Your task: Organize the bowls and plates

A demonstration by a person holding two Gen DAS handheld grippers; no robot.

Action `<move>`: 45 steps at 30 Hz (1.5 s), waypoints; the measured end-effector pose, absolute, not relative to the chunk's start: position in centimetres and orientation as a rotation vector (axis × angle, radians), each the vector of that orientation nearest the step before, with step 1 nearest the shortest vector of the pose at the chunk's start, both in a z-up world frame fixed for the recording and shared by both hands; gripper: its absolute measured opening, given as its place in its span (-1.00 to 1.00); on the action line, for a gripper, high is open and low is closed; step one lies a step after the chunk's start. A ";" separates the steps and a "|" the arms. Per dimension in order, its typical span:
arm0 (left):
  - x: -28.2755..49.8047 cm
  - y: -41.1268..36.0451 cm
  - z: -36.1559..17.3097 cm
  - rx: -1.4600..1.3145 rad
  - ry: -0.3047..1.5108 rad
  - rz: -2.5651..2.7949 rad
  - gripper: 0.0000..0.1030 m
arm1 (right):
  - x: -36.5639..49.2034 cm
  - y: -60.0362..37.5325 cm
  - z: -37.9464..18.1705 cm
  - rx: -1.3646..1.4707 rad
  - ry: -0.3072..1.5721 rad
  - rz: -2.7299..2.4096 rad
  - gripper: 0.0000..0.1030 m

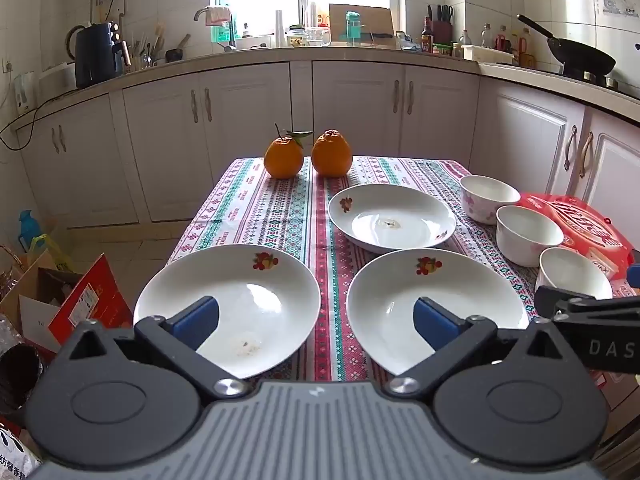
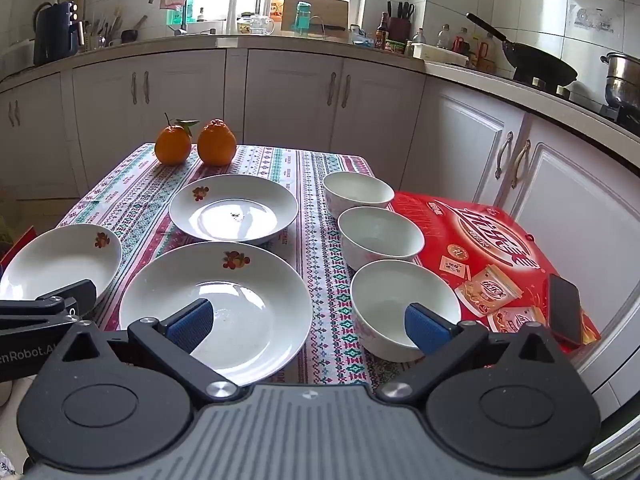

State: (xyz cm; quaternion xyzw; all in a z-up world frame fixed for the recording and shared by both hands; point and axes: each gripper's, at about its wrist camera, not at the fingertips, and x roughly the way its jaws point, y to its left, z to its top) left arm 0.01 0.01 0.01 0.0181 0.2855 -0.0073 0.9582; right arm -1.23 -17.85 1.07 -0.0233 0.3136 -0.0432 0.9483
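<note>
Left hand-held gripper hides both near plates' front rims.

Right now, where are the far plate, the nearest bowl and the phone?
far plate (image 2: 236, 216), right wrist view, flat centre.
nearest bowl (image 2: 384, 280), right wrist view, inner far wall.
phone (image 2: 565, 308), right wrist view, screen middle.

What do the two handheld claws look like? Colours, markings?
Both match: the left claw and right claw have black angular linkage arms with silver pivot screws, blue ribbed finger pads, round black side discs and a grey ribbed body. White lettering marks their sides. No cables visible.
</note>
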 end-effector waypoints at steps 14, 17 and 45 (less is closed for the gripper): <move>0.1 0.0 0.0 0.035 0.581 -0.008 0.99 | -1.0 -18.1 0.8 -0.051 0.644 -0.085 1.00; 0.0 0.0 0.0 0.034 0.581 -0.007 0.99 | -1.1 -17.7 1.0 -0.056 0.647 -0.087 1.00; 0.2 -0.2 -0.3 0.036 0.586 -0.004 0.99 | -1.2 -17.9 1.1 -0.050 0.651 -0.083 1.00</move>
